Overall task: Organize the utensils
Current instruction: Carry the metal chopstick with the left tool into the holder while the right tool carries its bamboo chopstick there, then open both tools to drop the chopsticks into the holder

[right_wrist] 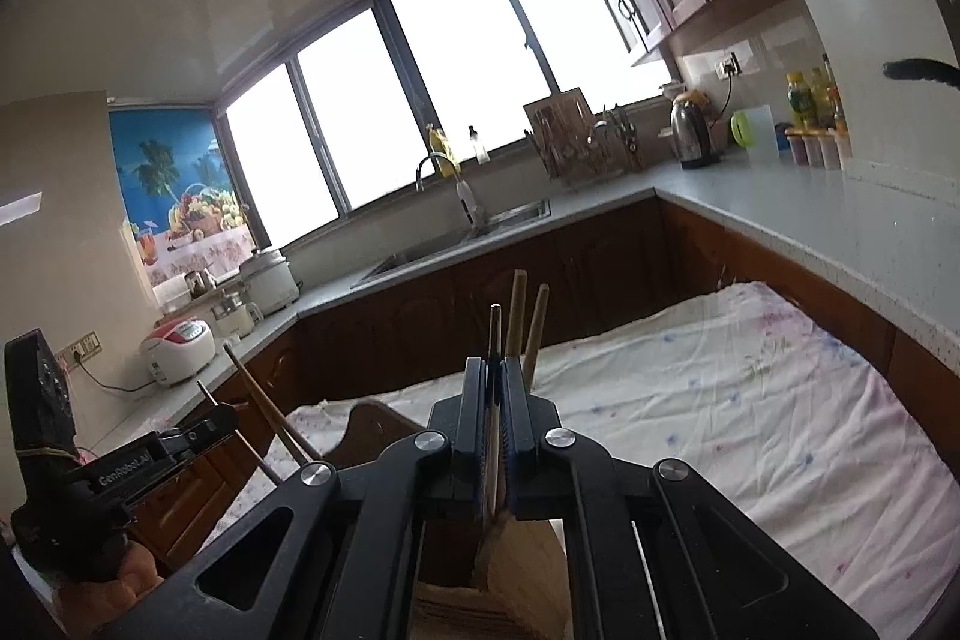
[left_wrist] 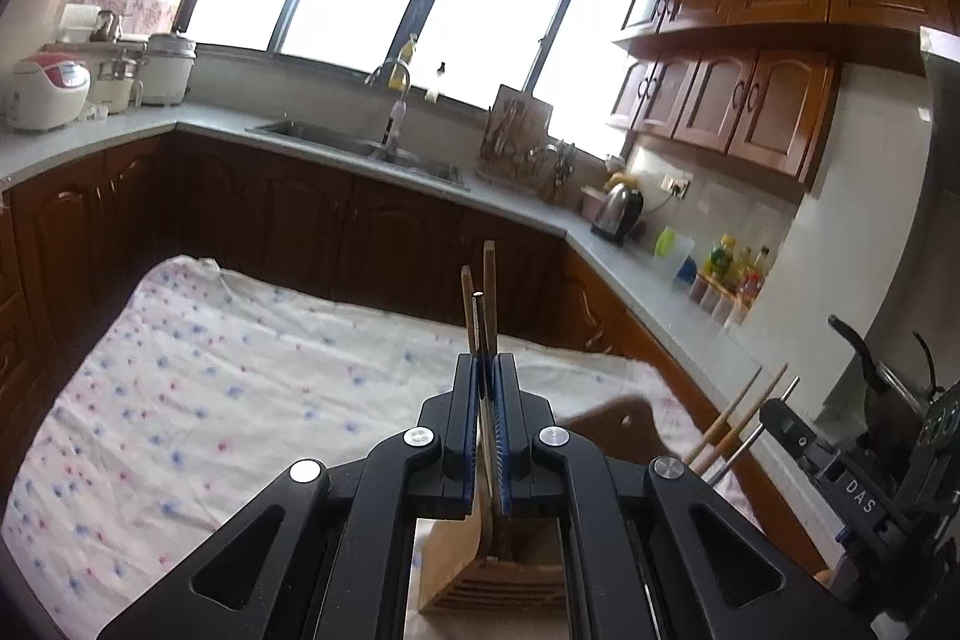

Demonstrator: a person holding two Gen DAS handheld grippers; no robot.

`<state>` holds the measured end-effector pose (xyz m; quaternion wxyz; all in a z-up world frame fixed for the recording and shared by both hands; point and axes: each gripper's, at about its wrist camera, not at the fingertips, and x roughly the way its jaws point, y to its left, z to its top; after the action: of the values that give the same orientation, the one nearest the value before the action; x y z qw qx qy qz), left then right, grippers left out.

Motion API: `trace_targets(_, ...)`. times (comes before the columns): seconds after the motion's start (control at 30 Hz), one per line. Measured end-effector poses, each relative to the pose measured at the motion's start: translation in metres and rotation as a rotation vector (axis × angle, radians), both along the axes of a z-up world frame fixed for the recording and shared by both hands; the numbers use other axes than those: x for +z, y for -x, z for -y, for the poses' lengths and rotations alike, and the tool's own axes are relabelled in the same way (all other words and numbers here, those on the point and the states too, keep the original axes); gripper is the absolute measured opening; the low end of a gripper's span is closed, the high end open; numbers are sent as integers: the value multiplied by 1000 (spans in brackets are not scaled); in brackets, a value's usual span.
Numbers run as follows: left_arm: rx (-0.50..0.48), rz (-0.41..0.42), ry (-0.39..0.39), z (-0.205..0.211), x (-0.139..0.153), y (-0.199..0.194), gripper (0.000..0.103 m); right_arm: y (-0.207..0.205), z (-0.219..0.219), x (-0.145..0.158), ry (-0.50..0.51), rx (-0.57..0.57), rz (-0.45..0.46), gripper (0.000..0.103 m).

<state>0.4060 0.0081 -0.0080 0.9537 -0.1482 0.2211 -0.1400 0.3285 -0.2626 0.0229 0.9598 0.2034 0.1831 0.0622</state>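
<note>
My left gripper is shut on a bundle of utensils: two wooden handles and a thin metal one stick up past the fingertips, and a wooden slotted spatula blade hangs below the jaws. My right gripper is shut on another bundle of utensils: a thin dark handle between the pads with two wooden handles beside it, and a wooden blade below. Each gripper shows at the edge of the other's view, the right gripper and the left gripper, with handles sticking out. Both are held above the floral tablecloth.
A brown wooden board lies on the cloth between the grippers. A grey L-shaped counter holds a sink, dish rack, kettle, bottles and rice cookers. Wooden cabinets hang at right.
</note>
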Motion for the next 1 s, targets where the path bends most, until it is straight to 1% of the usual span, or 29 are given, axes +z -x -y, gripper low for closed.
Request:
trace_targets(0.13, -9, -33, -7, -2, 2, -9, 4, -6, 0, -1, 14, 11, -39, 5)
trace_targets(0.23, -12, -34, -15, -5, 7, -8, 4, -6, 2, -1, 17, 13, -56, 5)
trace_targets(0.57, -17, -50, -38, -2, 13, -5, 5, -11, 5, -2, -4, 22, -91, 6)
trace_targets(0.6, -18, -54, -38, -2, 14, -5, 5, -12, 6, -2, -12, 27, -96, 7)
trace_targets(0.63, -18, -58, -38, -2, 14, -6, 5, -13, 7, -2, -16, 31, -100, 11)
trace_targets(0.7, -19, -66, -39, -2, 17, -5, 5, -13, 9, -2, -25, 29, -103, 11)
trace_targets(0.77, -16, -71, -37, -3, 20, -5, 9, -12, 10, -1, -27, 24, -109, 13)
trace_targets(0.8, -15, -70, -35, -4, 21, -3, 17, -11, 11, 0, -30, 21, -111, 16)
trace_targets(0.83, -6, -65, -36, -6, 23, -1, 25, -9, 12, 1, -36, 19, -109, 27)
trace_targets(0.87, 2, -61, -37, -6, 24, 1, 29, -8, 14, 2, -43, 19, -105, 42)
trace_targets(0.9, 2, -57, -35, -7, 25, 3, 34, -6, 14, 3, -49, 17, -102, 47)
trace_targets(0.97, 5, -54, -40, -9, 29, 10, 41, -2, 17, 6, -65, 16, -91, 64)
trace_targets(1.0, 10, -55, -44, -9, 30, 13, 52, 1, 19, 7, -75, 16, -86, 69)
